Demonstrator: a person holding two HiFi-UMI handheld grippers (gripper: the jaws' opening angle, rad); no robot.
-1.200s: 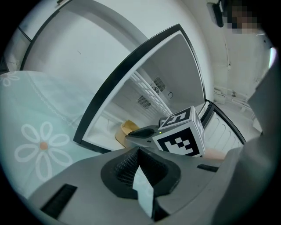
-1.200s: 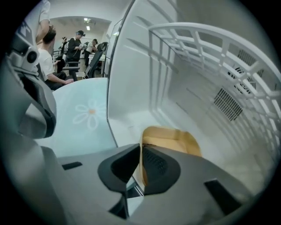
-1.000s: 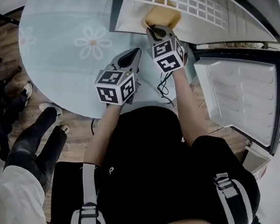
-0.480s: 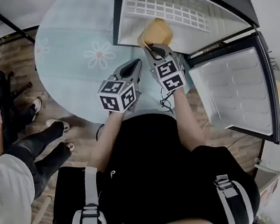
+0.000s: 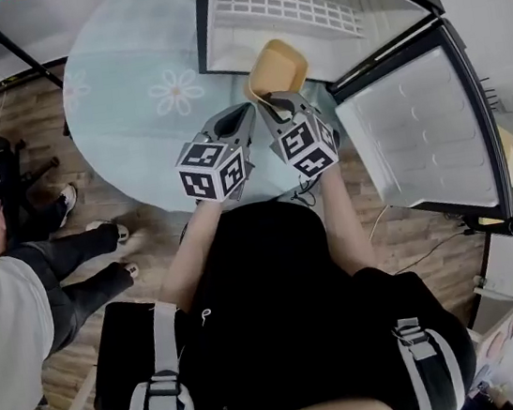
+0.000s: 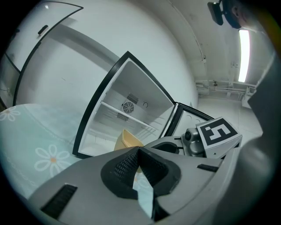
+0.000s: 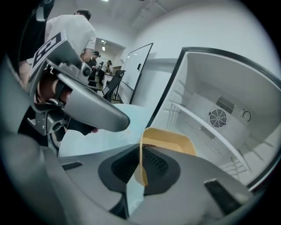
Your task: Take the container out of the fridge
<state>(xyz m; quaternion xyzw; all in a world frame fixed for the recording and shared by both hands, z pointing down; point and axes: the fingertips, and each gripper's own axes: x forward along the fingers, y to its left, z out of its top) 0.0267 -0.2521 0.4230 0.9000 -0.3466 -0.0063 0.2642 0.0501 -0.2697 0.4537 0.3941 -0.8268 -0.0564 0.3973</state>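
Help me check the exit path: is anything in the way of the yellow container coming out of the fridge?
Nothing visible. The right gripper grips the container's wall at the fridge's open front; the door stands wide open, and the left gripper, shut and empty, is beside it, not in its path.

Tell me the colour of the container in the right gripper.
Pale yellow container, best in the head view.
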